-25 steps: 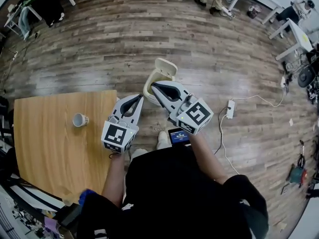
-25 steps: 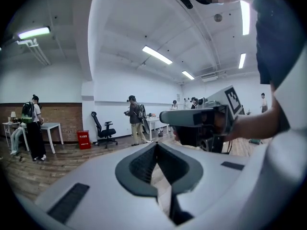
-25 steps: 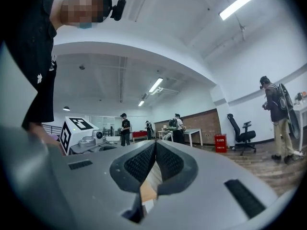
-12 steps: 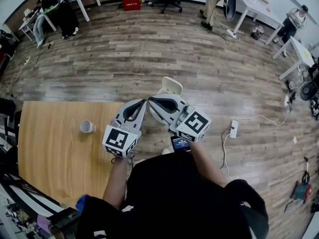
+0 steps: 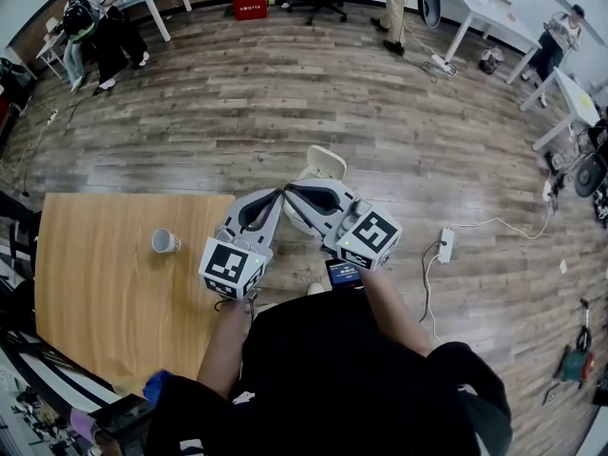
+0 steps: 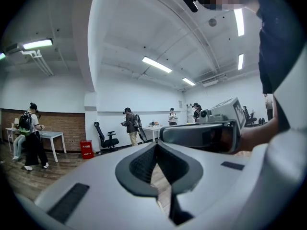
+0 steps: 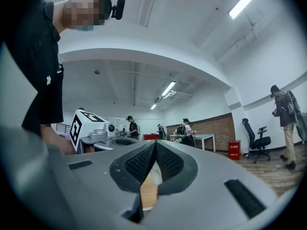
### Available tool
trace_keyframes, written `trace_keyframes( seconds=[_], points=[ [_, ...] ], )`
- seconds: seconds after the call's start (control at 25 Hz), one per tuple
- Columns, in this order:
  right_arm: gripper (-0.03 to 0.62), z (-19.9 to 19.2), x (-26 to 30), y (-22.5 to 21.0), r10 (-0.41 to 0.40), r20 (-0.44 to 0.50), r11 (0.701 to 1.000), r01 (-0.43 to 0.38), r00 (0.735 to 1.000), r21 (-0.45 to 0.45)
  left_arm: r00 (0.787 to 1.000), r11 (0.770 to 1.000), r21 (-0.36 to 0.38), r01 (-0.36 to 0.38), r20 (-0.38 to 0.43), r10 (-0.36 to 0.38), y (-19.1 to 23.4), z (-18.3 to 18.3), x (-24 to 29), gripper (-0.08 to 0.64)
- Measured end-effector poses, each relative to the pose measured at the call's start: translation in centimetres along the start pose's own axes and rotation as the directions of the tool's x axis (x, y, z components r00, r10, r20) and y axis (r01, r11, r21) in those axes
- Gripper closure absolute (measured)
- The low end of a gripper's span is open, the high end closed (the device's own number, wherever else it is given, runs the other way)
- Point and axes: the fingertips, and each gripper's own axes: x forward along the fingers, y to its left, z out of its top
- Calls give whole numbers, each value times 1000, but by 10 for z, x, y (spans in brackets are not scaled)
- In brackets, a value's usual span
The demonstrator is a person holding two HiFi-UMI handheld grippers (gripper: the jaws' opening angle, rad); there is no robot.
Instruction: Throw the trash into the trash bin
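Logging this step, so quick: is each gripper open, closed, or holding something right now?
Left gripper: closed, nothing between its jaws.
Right gripper: closed, nothing between its jaws.

The cup (image 5: 165,241) sits on the table (image 5: 104,293) at nine o'clock, the bin (image 5: 325,163) apparently on the floor (image 5: 285,93) at twelve, a power strip (image 5: 443,246) at three.
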Motion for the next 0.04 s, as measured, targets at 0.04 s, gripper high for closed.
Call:
trace_keyframes(
  seconds=[0.04],
  points=[
    [594,-1,-2,0,-1,0,1000,1,1000,2,1000,1000,-2,-1,-1,1,-1,-1,1,552]
  ],
)
